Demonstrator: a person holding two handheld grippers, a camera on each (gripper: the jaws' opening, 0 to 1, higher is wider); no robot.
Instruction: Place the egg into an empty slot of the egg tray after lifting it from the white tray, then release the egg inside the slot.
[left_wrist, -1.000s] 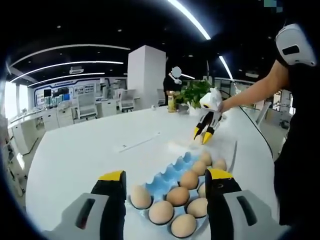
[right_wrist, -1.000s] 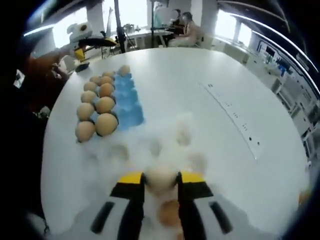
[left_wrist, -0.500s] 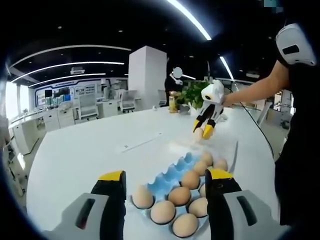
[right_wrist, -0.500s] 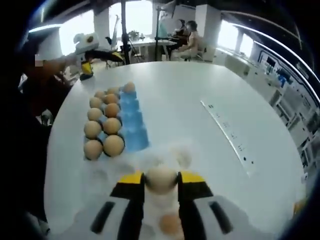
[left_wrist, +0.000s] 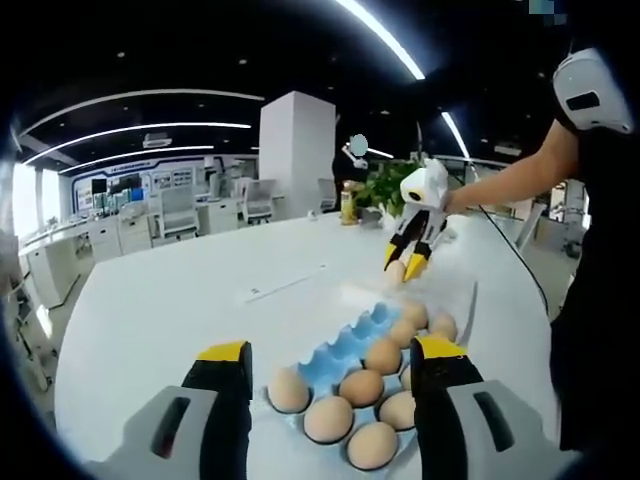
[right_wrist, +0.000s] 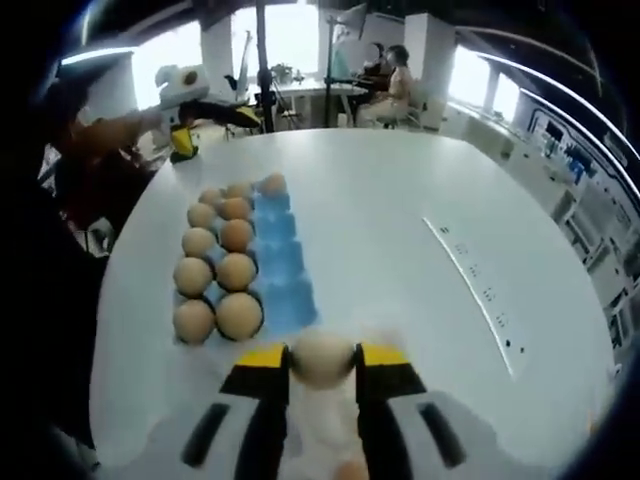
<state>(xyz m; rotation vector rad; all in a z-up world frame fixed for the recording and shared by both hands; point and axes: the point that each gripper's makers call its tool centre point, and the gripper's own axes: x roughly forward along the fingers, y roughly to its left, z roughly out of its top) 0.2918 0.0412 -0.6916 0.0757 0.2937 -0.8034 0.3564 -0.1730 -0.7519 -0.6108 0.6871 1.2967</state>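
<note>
One pale tan egg (right_wrist: 322, 357), light, brittle and smooth, pinched across its middle by the yellow-tipped right gripper (right_wrist: 322, 362) at lower centre, just short of the blue moulded egg tray (right_wrist: 283, 272); left gripper (left_wrist: 330, 372) spread wide, empty.

Both views bright on the white table (left_wrist: 180, 300), dim toward ceiling in left gripper view. Light from long ceiling strip lights (left_wrist: 385, 40) and curved strips at left; windows (right_wrist: 290, 30) blown out in right gripper view, strong glare. Table overexposed, white tray (right_wrist: 320, 430) barely readable vs table, soft/blurry. Shadows faint, soft. Heavy fisheye bend at edges, bg stretched. Egg (right_wrist: 322, 357) btwn right gripper's tips slightly soft; far bg low detail, hazy.
</note>
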